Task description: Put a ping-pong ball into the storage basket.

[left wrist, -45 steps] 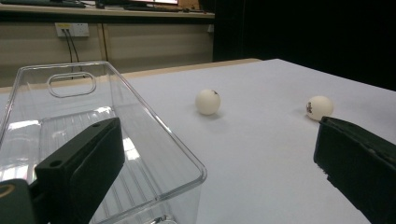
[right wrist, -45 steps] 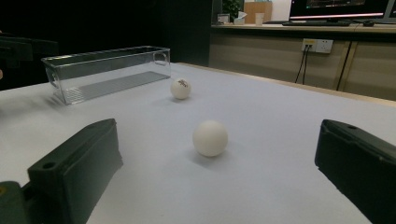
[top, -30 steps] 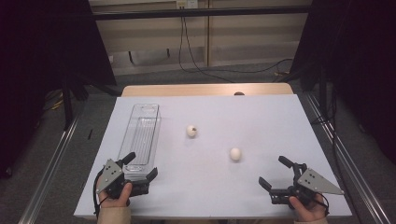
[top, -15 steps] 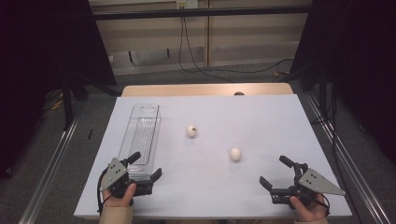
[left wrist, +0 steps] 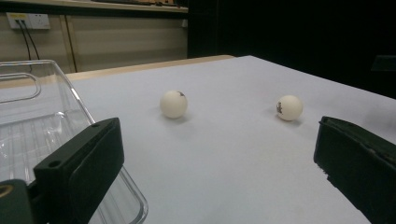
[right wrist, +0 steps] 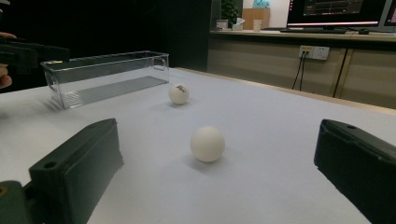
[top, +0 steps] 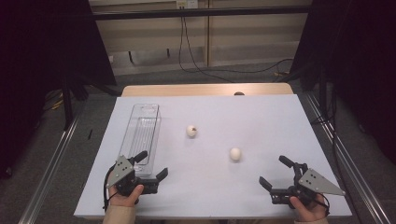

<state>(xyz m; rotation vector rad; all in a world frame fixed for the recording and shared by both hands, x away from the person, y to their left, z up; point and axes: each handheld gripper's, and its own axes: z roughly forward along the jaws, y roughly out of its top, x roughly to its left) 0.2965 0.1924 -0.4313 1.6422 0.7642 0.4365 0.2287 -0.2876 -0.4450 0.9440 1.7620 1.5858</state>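
Note:
Two white balls lie on the white table: one point(top: 191, 131) near the middle, the other point(top: 235, 154) nearer and to its right. My left gripper point(top: 152, 164) stands open at the front left, its left jaw over the near end of a clear plastic box point(top: 141, 135). In the left gripper view both balls point(left wrist: 173, 103) point(left wrist: 289, 108) lie well ahead of the open fingers point(left wrist: 84, 163). My right gripper point(top: 273, 171) is open at the front right. In its own view the nearer ball point(right wrist: 207, 143) sits just ahead between the fingers point(right wrist: 79, 163), untouched.
The long clear box point(right wrist: 107, 74) holds nothing and runs front to back on the table's left. The white tabletop point(top: 261, 121) ends at a wooden strip point(top: 205, 89) at the back. Metal rails point(top: 327, 126) flank both sides. Cables trail on the floor behind.
My left gripper has slid a little to the right along the box's near end. The right gripper and both balls have stayed put.

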